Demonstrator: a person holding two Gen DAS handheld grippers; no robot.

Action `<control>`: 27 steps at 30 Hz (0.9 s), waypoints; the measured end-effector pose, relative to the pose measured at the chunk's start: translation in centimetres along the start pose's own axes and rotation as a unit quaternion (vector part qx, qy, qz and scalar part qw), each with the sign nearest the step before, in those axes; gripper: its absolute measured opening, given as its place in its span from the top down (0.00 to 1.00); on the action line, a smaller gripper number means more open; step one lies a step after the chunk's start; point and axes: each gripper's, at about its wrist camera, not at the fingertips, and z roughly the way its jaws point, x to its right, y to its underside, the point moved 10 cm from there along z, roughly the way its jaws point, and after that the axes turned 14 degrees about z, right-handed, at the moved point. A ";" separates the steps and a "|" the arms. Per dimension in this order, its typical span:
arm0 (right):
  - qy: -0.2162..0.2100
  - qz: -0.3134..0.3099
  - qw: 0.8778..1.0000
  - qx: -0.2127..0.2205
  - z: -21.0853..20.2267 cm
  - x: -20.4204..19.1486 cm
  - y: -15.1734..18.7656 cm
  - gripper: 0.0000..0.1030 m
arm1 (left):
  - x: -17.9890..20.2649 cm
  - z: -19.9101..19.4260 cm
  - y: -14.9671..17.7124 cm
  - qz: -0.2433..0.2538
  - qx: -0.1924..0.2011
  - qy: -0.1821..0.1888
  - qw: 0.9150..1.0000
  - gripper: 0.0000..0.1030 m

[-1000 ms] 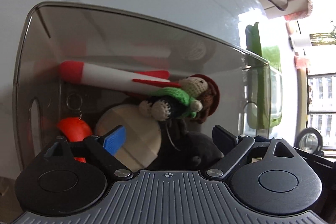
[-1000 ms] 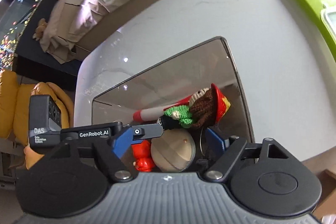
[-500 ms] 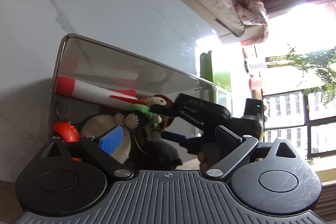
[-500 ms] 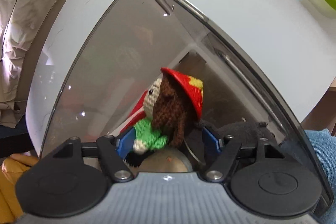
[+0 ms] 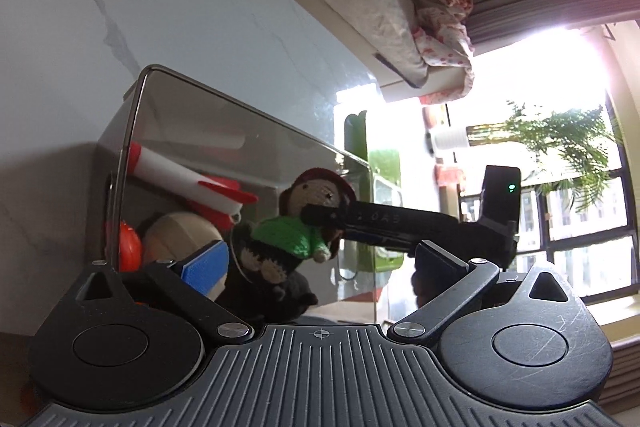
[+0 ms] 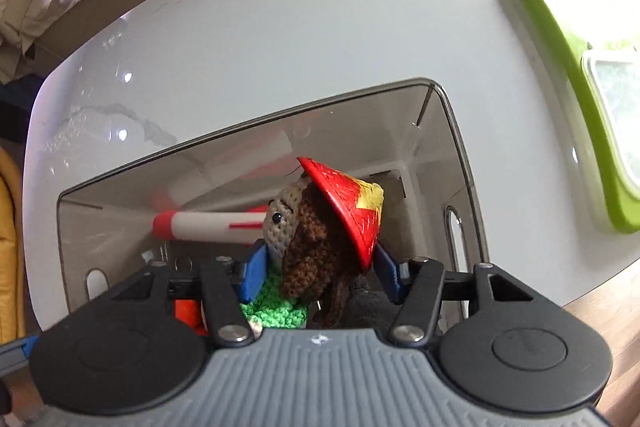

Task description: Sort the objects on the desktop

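The biggest change was at the smoky clear bin [image 6: 460,163] on the white table [image 6: 280,39]: a second before, the left gripper [image 5: 320,267] had been down inside it beside the toys, whereas now it sat pulled back above the near rim, its fingers spreading to their widest with nothing between them. The right gripper [image 6: 316,267], which had been hovering outside the bin, had dropped in over the crocheted doll [image 6: 320,247], and its blue fingers [image 6: 252,267] were closing on either side of the doll's brown hair just under the red hat. The pads looked close to the yarn or lightly on it; I could not tell whether they had a firm hold. I judged this a handover of the work, the right side taking up the doll for sorting.

The doll remained inside the bin, propped upright on the heap. Around it lay a white rocket with red tip and fins [image 6: 208,227], a beige ball [image 5: 180,239], a dark soft toy [image 5: 288,295] and a small red-orange toy [image 5: 130,251]. A green tray [image 6: 560,67] stood apart at the right.
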 end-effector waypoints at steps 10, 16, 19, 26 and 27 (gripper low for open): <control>0.072 -0.124 0.987 -0.068 3.1 -1.4 0.0 0.42 | 0.0 0.4 0.0 0.002 0.003 0.007 1.000 0.00; 0.100 -0.173 0.977 -0.069 5.9 -1.3 0.1 0.40 | -0.7 2.0 0.9 0.009 -0.020 -0.016 1.000 0.00; 0.111 -0.193 0.973 -0.054 5.6 -1.5 0.2 0.40 | -0.8 3.1 1.2 0.005 -0.032 -0.010 0.999 0.00; 0.099 -0.230 0.967 0.041 0.2 -1.8 -0.5 0.34 | -0.7 3.0 0.9 0.005 -0.024 -0.025 0.999 0.00; 0.090 -0.230 0.967 0.058 -1.2 -1.7 -0.8 0.34 | -0.6 2.8 0.7 0.006 -0.021 -0.025 0.999 0.00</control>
